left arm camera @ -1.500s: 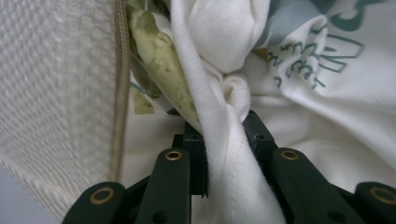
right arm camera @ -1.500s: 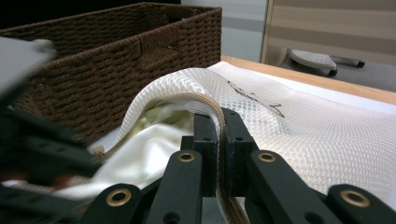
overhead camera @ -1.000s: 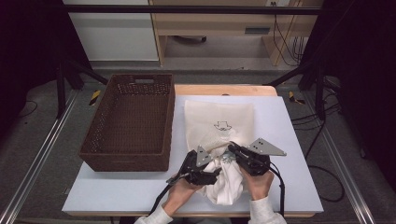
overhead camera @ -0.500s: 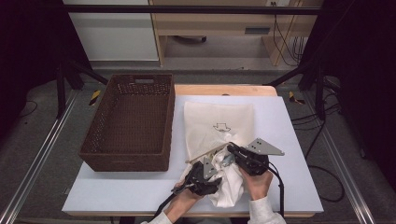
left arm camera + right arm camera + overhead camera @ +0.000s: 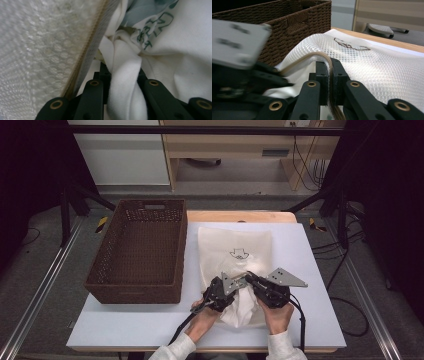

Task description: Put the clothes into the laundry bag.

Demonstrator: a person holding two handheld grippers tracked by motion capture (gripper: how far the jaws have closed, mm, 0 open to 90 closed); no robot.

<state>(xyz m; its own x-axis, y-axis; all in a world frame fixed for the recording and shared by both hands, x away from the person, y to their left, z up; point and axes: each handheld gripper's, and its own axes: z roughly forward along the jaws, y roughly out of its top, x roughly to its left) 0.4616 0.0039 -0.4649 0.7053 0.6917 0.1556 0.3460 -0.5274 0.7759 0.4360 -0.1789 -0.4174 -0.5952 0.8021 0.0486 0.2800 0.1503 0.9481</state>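
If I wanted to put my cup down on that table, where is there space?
Free: the white table strip right of the mesh bag, and the near-left corner in front of the wicker basket. Crowded: the near middle, where both hand-held grippers work at the bag's mouth and the white garment.

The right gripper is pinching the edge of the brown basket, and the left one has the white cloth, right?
Not the basket. In the right gripper view, the right gripper pinches the zipper edge of the mesh bag; the basket sits behind it. The left gripper does have the white cloth between its jaws.
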